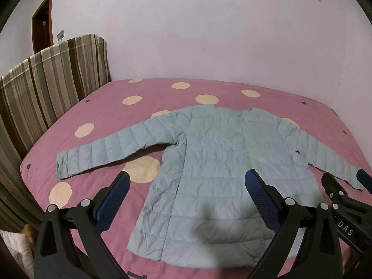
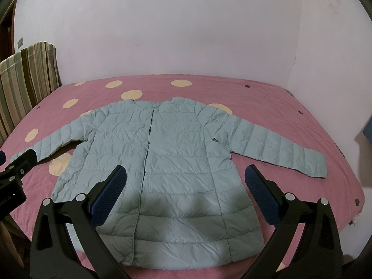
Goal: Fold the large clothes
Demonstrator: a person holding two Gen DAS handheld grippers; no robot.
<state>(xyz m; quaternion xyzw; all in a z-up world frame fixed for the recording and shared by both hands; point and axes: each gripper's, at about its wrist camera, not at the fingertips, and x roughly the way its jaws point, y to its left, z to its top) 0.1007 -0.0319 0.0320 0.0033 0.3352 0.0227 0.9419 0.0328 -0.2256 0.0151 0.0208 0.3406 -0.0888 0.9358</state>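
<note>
A pale blue puffer jacket point(image 2: 162, 162) lies flat on a bed point(image 2: 290, 121) w/ a pink cover dotted in cream circles. Front side up, snap closure running down the middle, collar toward the far wall, hem toward the viewer. Both sleeves are stretched out to the sides: the left sleeve point(image 1: 104, 151) reaches toward a striped headboard point(image 1: 51, 81), the right sleeve point(image 2: 283, 148) toward the bed's other edge.

Left tool point(image 1: 188, 186) hovers above the hem area, its blue-padded jaws spread wide, nothing between them. Right tool point(image 2: 186, 181) hovers just beside it over the lower half of the jacket, also spread wide and empty. Neither touches the fabric, as far as can be seen; their shadows fall on the hem.

Progress, judged from this: approx. zero folds made. The jacket looks smoothed and laid out, i.e. prep seems done. Still left: sleeves in across the body, then sides and hem folded up into a compact stack.
</note>
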